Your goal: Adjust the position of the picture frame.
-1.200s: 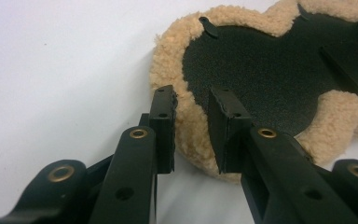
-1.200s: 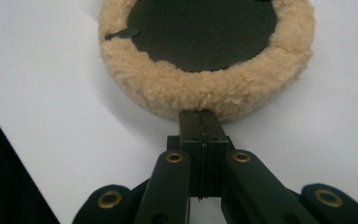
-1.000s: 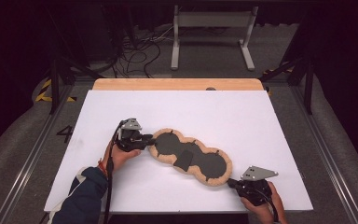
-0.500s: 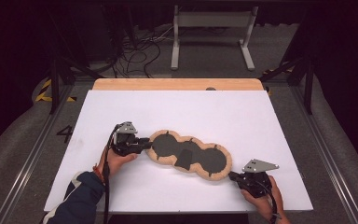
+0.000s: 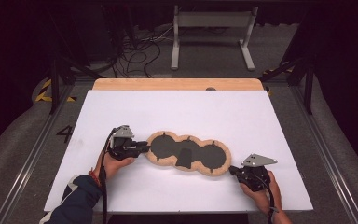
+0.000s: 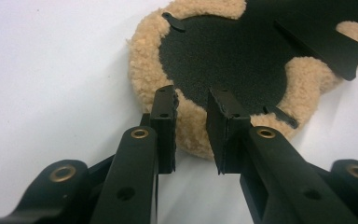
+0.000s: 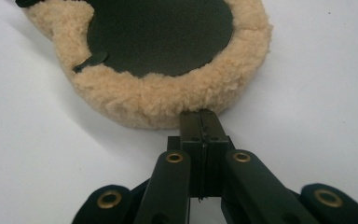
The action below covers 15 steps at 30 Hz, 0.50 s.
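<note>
Fleecy tan pad (image 5: 188, 152), three joined rounds with dark flat centres, lay on the white table sheet (image 5: 177, 112), near the person's edge and slanting from left-far to right-near. A loose dark flap (image 5: 184, 157) lay across the middle round.

Left gripper (image 5: 142, 148), held in the person's left hand (image 5: 114, 161), pointed level at the pad's left end. Seen from the left gripper view, its jaws stood part open with a narrow gap between the fingers (image 6: 164, 119). Both fingertips sat over the fleece rim (image 6: 193, 133) at the near edge of the left round, with rim wool showing in the gap. Whether the pads actually pressed the wool, could not tell; they looked to straddle it rather than pinch it. The dark centre disc (image 6: 223, 60) lay just beyond the tips, with small black tabs (image 6: 173, 22) on its edge.

Right gripper (image 5: 233, 171), in the right hand (image 5: 261, 191), pointed at the pad's right end from the near-right. In the right gripper view its fingers (image 7: 191, 130) were pressed flat together, no gap and nothing visible between them. The joined tips touched, or all but touched, the outer fleece wall (image 7: 168, 100) of the right round, low down where it met the sheet. It had hold of nothing.

Grey three-cornered plates sat on top of both grippers in the high view. Cable trailed back along the left forearm over a dark sleeve (image 5: 77, 200).
</note>
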Tool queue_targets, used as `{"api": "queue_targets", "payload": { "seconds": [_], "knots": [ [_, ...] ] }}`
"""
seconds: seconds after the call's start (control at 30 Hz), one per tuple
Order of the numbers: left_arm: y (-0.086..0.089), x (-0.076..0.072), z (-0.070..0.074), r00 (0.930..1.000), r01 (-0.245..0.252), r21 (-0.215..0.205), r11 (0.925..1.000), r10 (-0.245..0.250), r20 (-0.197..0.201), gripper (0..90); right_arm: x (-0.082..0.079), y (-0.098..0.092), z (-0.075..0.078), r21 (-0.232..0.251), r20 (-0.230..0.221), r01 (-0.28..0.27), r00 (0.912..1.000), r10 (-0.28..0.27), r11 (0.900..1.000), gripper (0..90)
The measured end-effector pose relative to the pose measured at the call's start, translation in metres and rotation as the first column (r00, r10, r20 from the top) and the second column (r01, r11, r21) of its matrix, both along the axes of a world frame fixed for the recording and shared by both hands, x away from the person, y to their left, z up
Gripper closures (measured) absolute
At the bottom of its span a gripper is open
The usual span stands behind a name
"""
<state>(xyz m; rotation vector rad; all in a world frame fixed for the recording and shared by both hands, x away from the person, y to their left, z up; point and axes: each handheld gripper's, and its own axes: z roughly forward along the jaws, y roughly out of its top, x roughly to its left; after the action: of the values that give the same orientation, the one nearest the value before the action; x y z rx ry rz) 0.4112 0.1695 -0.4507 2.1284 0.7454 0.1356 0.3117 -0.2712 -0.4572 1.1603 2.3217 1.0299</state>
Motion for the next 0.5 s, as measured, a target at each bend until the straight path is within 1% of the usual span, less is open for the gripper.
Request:
{"api": "queue_targets", "payload": {
  "seconds": [0.07, 0.1, 0.13, 0.3, 0.33, 0.37, 0.4, 0.43, 0.47, 0.5],
  "knots": [
    [0.001, -0.001, 0.000, 1.0000, 0.003, -0.003, 1.0000, -0.003, 0.002, 73.7, 0.004, -0.001, 0.000, 0.000, 0.001, -0.002, 1.0000, 0.002, 1.000, 90.0],
    [0.001, -0.003, 0.000, 1.0000, -0.003, -0.009, 1.0000, 0.003, -0.007, 73.7, 0.005, 0.000, 0.000, -0.005, 0.003, 0.001, 1.0000, -0.001, 1.000, 90.0],
    [0.001, -0.003, 0.000, 1.0000, -0.003, -0.009, 1.0000, 0.003, -0.007, 73.8, 0.005, 0.000, 0.000, -0.005, 0.003, 0.001, 1.0000, -0.001, 1.000, 90.0],
    [0.003, -0.004, -0.001, 1.0000, 0.003, -0.008, 1.0000, -0.003, -0.002, 73.8, 0.010, -0.001, 0.000, -0.002, 0.005, 0.004, 1.0000, -0.004, 1.000, 90.0],
    [0.003, -0.004, -0.001, 0.9999, 0.013, -0.004, 0.9999, -0.013, 0.005, 73.7, 0.010, -0.001, 0.000, -0.002, 0.003, 0.005, 1.0000, -0.005, 1.000, 90.0],
    [0.003, -0.005, -0.002, 1.0000, 0.001, -0.020, 0.9998, -0.002, -0.008, 73.7, 0.011, -0.001, 0.000, -0.007, 0.007, 0.006, 1.0000, -0.006, 1.000, 90.0],
    [0.004, -0.005, -0.002, 0.9999, 0.003, -0.021, 0.9998, -0.003, -0.010, 73.7, 0.012, -0.001, 0.000, -0.008, 0.008, 0.005, 1.0000, -0.005, 1.000, 90.0],
    [0.005, -0.005, -0.002, 0.9999, 0.013, -0.020, 0.9997, -0.013, -0.004, 73.7, 0.013, -0.001, 0.000, -0.010, 0.008, 0.009, 0.9999, -0.009, 1.000, 90.0],
    [0.005, -0.007, -0.002, 0.9999, 0.005, -0.023, 0.9997, -0.005, -0.011, 73.8, 0.015, -0.001, 0.001, -0.012, 0.007, 0.007, 0.9999, -0.007, 1.000, 90.0],
    [0.006, -0.007, -0.002, 0.9999, 0.016, -0.015, 0.9998, -0.016, -0.003, 73.8, 0.018, -0.001, 0.001, -0.013, 0.007, 0.012, 0.9999, -0.012, 1.000, 90.0]
  ]
}}
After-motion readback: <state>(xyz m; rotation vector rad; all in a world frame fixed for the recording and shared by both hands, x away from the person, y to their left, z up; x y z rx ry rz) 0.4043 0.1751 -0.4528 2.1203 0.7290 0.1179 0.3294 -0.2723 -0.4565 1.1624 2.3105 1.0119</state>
